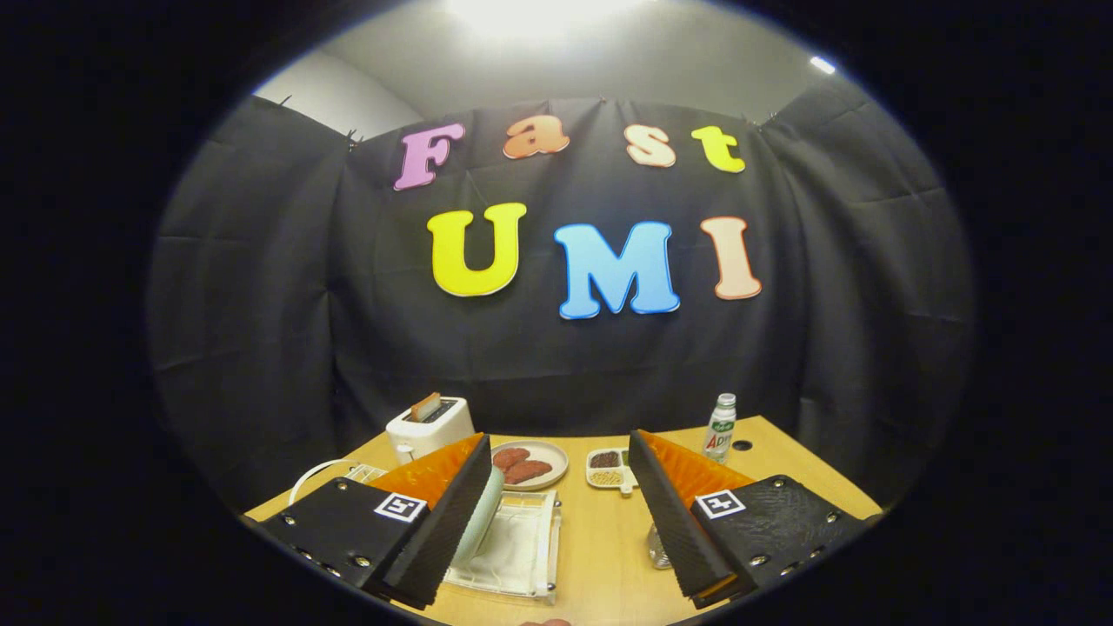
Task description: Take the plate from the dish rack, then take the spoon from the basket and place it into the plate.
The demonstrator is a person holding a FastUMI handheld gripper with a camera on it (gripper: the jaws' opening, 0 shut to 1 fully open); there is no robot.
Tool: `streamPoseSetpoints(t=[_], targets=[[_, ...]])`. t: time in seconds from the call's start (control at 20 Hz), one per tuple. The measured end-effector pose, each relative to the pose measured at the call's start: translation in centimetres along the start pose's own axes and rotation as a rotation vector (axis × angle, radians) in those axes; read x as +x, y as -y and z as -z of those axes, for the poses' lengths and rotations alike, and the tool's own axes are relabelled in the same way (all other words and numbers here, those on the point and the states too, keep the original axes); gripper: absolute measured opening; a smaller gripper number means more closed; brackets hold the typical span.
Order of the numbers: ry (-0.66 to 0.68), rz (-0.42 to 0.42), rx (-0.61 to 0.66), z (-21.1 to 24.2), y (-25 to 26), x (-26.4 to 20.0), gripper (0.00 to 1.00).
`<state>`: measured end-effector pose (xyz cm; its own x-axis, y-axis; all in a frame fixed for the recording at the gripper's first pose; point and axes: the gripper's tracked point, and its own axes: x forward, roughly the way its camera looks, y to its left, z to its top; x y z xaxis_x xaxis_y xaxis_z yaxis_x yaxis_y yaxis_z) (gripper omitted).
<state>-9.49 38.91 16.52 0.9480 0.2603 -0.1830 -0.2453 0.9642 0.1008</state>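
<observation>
A pale green plate point(483, 520) stands on edge in a clear white dish rack point(522, 556) on the wooden table point(600, 556). It sits close against the inner face of the left finger point(443, 522). My gripper point(559, 442) is open, with a wide gap between the fingers, and only the left one is near the plate. A small glinting container point(656, 548), perhaps the basket, peeks out beside the right finger point(678, 522), which hides most of it. What the container holds is hidden.
Beyond the fingers stand a white toaster point(430, 426) with a slice in it, a round dish of reddish pieces point(528, 465), a small divided tray of grains point(607, 468) and a bottle point(720, 426). A white cable point(309, 476) loops at the table's left edge.
</observation>
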Motion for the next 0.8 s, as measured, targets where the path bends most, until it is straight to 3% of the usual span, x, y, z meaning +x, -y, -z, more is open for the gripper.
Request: streamPoseSetpoints(t=[0.3,0.7,0.8], targets=[[-0.287,-0.056,0.083,6.6,-4.0,6.1,0.97],[-0.536,-0.079,0.149,12.7,-6.2,10.9,0.95],[-0.568,-0.095,0.152,13.5,-6.8,11.3,0.85]])
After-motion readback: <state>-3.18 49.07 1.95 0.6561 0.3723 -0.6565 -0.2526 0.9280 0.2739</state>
